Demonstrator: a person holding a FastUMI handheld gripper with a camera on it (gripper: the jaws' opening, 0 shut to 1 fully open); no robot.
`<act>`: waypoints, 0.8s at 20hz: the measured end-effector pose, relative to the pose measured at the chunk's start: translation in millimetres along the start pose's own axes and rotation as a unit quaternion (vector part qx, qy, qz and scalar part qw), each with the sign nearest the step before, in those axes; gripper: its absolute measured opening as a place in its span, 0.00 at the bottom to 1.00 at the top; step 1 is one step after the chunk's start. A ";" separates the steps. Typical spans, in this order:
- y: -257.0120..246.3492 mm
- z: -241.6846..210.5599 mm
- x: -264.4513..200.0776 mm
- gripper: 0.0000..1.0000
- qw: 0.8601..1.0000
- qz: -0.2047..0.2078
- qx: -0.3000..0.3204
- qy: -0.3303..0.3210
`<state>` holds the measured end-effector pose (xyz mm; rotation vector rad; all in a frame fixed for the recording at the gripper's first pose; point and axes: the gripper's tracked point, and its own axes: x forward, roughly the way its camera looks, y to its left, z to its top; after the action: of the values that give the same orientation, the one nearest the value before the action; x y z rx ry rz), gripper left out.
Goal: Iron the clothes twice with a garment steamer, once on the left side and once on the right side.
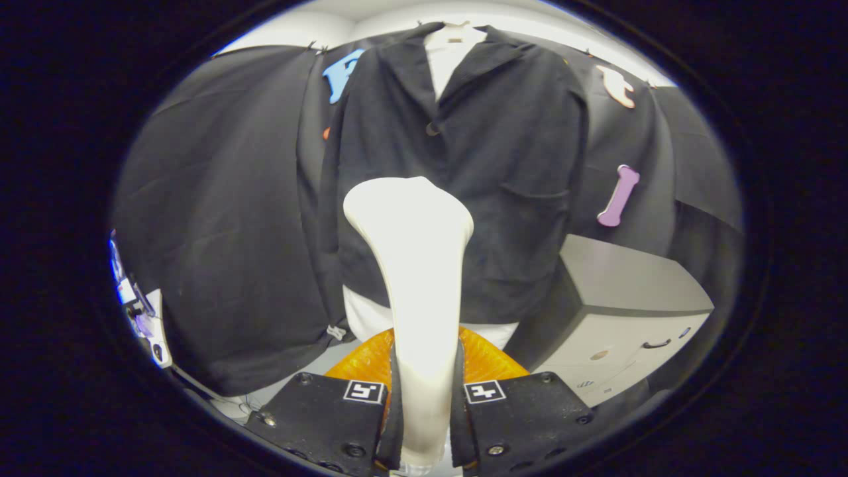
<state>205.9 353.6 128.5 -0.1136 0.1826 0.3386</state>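
A white garment steamer stands upright between my fingers, its wide head pointing up in front of the jacket. My gripper is shut on the steamer's handle, both fingers pressing its sides. Beyond it a black jacket hangs over a white shirt, whose collar shows at the neck and whose hem shows below the jacket. The steamer head covers the jacket's lower left front; I cannot tell whether it touches the fabric. An orange ribbed part shows just behind the handle, above my fingers.
A grey cabinet with a drawer handle stands to the right of the jacket, below it. Black cloth walls hang behind and to the left. Some small equipment sits low at the far left.
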 end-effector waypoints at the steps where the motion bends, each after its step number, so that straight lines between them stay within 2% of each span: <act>1: -12.0 1.6 -10.5 0.31 1.000 0.000 0.006 -0.013; 7: -100.3 -12.8 -82.5 0.31 0.997 -0.029 0.046 -0.061; 16: -232.1 -108.6 -208.7 0.31 0.989 -0.082 0.096 -0.083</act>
<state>74.1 54.1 81.9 0.0891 0.0399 0.1630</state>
